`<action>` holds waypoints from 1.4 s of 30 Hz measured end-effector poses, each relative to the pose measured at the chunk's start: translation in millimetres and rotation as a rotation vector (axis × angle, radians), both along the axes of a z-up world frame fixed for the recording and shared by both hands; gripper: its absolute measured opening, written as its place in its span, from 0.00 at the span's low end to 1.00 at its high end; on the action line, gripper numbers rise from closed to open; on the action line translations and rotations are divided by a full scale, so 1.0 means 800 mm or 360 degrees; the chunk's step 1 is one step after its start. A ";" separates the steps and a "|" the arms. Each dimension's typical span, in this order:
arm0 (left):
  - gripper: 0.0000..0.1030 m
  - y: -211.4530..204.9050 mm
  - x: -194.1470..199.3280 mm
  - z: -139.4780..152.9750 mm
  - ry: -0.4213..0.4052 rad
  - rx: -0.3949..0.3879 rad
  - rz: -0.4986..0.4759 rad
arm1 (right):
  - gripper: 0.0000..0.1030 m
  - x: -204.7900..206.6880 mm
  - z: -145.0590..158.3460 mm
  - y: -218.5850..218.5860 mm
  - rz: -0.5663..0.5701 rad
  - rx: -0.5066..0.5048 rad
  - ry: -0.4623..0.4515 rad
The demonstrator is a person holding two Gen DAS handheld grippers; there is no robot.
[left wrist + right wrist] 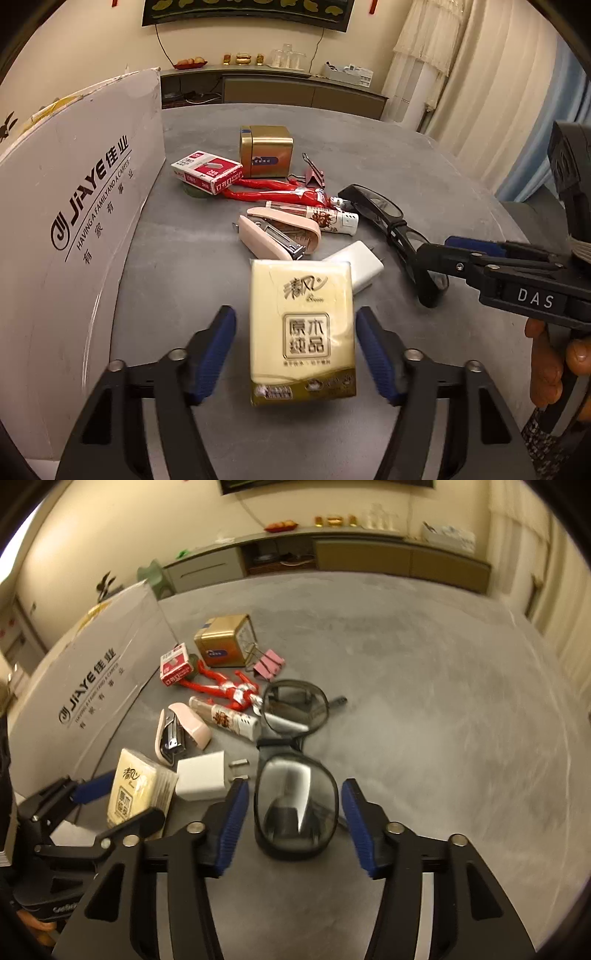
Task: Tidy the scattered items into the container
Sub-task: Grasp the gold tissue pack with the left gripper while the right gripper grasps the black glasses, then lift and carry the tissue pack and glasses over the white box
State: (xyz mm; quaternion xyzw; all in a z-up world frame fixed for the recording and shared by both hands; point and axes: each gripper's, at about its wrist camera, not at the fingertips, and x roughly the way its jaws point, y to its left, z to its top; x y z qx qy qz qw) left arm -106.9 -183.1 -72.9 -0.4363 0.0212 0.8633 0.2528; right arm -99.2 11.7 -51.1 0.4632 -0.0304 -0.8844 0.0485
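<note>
A yellow tissue pack (pixel 301 325) lies flat on the grey table between the blue pads of my left gripper (pixel 295 317), which is open and straddles it with a small gap on each side. Black-framed glasses (pixel 295 805) lie in front of my right gripper (pixel 295 786). It is open, with the near lens between its pads. The white JIAYE cardboard box (pixel 74 221) stands along the left. The right gripper (pixel 439 254) reaches in from the right of the left wrist view.
Scattered beyond the tissue pack are a white charger (pixel 358 266), pink stapler (pixel 277 236), lighter (pixel 325 218), red toy figure (pixel 273 192), staple box (pixel 207 171), gold tin (pixel 266 151) and pink binder clip (pixel 314 173). A hand (pixel 554 362) holds the right gripper.
</note>
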 end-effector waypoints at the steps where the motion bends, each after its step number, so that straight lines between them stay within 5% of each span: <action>1: 0.71 0.001 -0.002 -0.001 -0.0007 -0.0006 -0.0004 | 0.55 -0.006 -0.002 -0.007 0.0055 0.0054 -0.0017; 6: 0.69 0.000 -0.010 -0.011 -0.0057 -0.0026 -0.0014 | 0.56 -0.031 -0.018 -0.021 0.0191 0.0201 -0.0097; 8: 0.51 0.000 -0.012 -0.012 -0.0065 -0.0015 -0.0029 | 0.55 -0.039 -0.023 -0.017 0.0191 0.0132 -0.0128; 28: 0.50 -0.020 0.000 0.030 0.0070 0.0109 0.0039 | 0.53 0.000 0.003 0.007 0.0065 -0.0229 -0.0137; 42: 0.50 -0.022 0.013 0.044 0.0096 0.0117 0.0000 | 0.51 -0.012 -0.017 0.003 0.0062 -0.0150 -0.0236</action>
